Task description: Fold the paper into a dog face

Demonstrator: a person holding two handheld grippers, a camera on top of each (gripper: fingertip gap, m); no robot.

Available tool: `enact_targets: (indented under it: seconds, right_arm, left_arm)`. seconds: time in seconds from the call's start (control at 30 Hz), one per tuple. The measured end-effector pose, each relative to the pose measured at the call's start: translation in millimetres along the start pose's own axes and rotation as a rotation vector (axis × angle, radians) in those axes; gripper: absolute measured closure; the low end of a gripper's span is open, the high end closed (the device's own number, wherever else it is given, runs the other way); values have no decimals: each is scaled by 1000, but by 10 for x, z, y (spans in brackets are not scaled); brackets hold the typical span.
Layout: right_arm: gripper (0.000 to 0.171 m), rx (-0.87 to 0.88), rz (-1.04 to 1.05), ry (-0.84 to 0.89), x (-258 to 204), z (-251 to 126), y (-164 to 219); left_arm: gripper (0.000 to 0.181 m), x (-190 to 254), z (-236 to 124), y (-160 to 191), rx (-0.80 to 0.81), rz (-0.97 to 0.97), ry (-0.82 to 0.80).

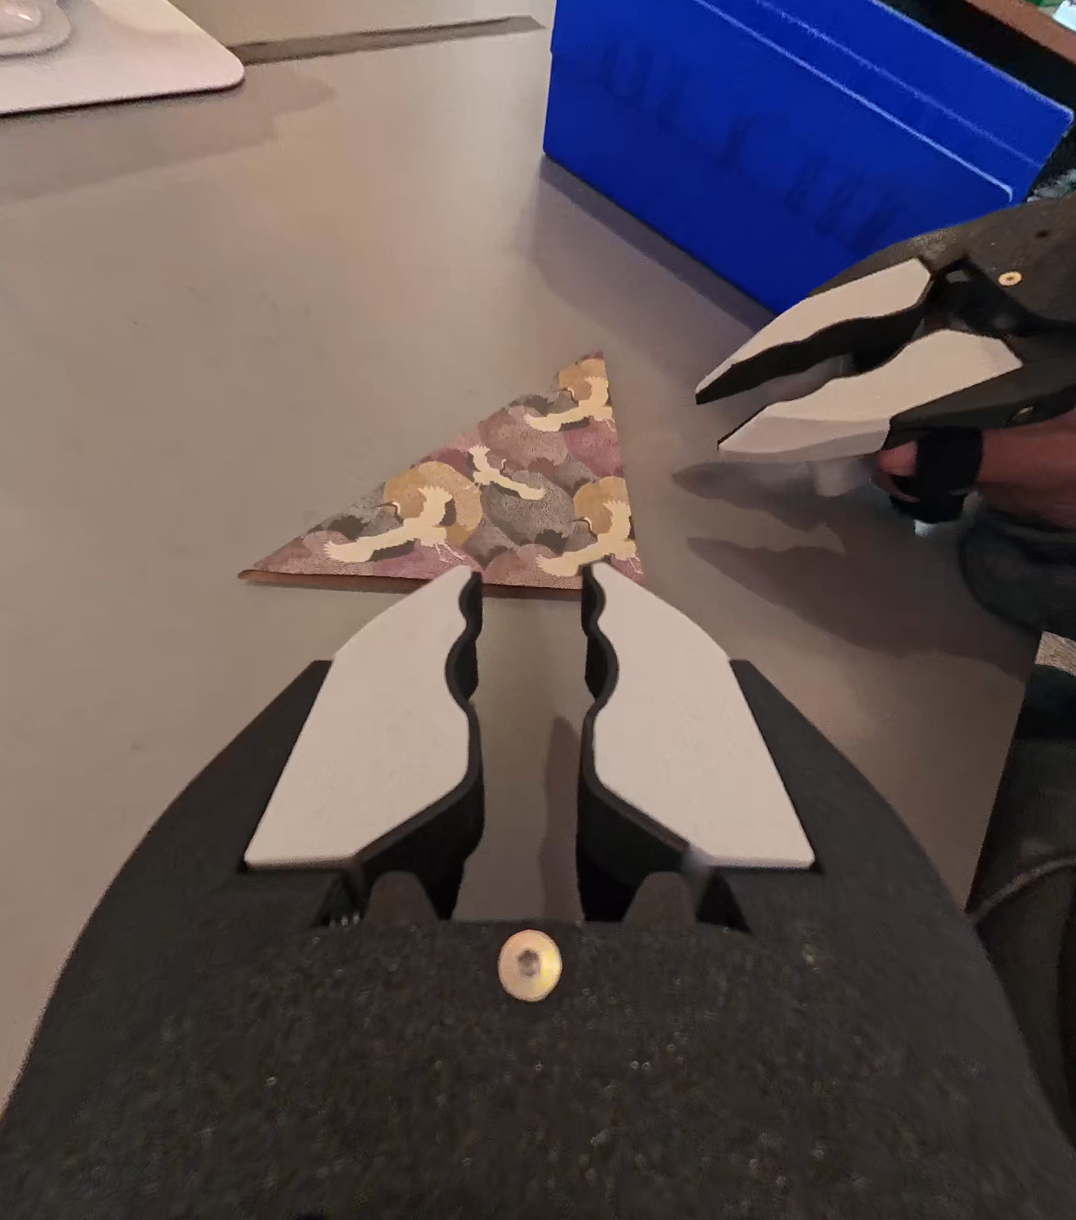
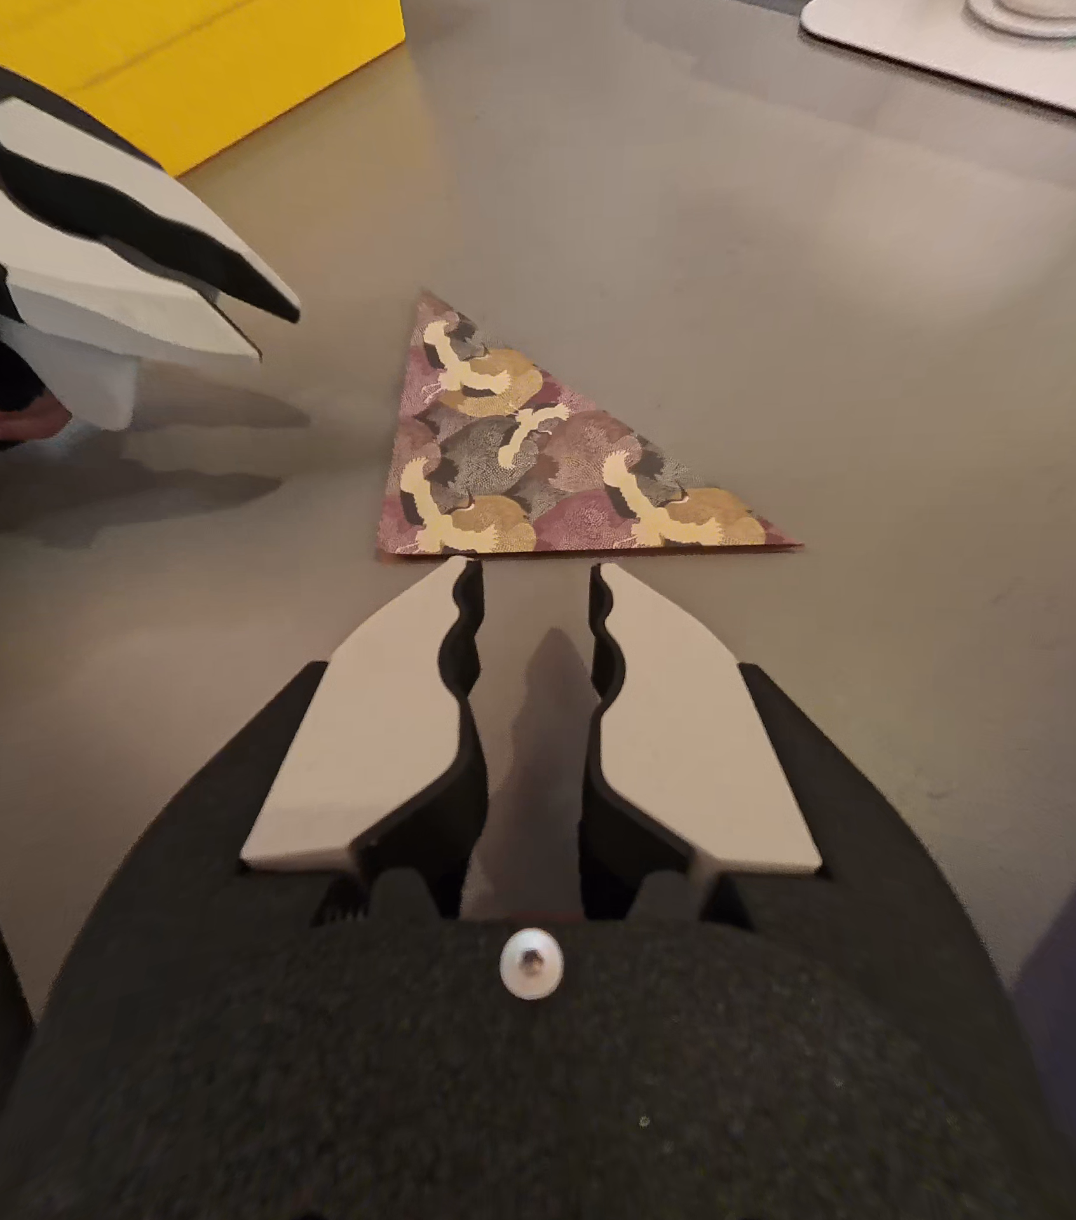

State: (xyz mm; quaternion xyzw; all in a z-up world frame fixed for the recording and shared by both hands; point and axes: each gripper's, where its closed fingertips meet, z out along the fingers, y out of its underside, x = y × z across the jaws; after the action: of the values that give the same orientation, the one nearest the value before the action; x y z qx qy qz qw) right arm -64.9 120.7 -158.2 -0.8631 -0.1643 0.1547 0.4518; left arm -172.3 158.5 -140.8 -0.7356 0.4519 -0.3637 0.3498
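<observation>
A patterned paper (image 1: 508,502), folded into a triangle with cranes in purple, gold and grey, lies flat on the grey table (image 1: 192,396). My left gripper (image 1: 532,571) is open and empty, its tips just short of the triangle's near edge. My right gripper (image 1: 710,419) shows in the left wrist view at the right, open, hovering beside the paper's right edge. In the right wrist view the paper (image 2: 522,462) lies just beyond my open, empty right gripper (image 2: 535,564). The left gripper (image 2: 274,333) shows there at the upper left, apart from the paper.
A blue box (image 1: 786,152) stands at the back right of the left wrist view. A yellow box (image 2: 192,72) stands at the back left of the right wrist view. A white mat (image 2: 984,72) with a white dish lies at the far edge. A hand (image 1: 1050,455) holds the right gripper.
</observation>
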Motion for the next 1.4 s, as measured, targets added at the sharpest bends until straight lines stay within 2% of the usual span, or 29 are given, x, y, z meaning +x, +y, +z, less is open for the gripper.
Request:
enact_targets:
  seconds: [0.57,0.7,0.87,0.97,1.03,1.17,1.4]
  right_arm:
    - [146,-44,17,-28,25,-5,88]
    - [148,-51,28,13,141,-3,87]
    - [150,-91,92,101,580,57,-16]
    - [158,-133,70,147,801,126,-51]
    - [158,-172,74,126,861,204,-32]
    - [156,-225,137,59,896,323,19]
    - [152,-243,248,26,958,314,50]
  left_arm:
    - [153,98,106,38,-22,93,37]
    - [153,128,181,-70,-23,131,69]
    - [148,39,450,-306,-179,301,102]
    - [150,17,700,-284,-296,378,148]
    - [152,30,838,-194,-361,384,181]
    - [155,-8,983,-32,-404,359,183]
    - [163,-12,941,63,-397,328,189]
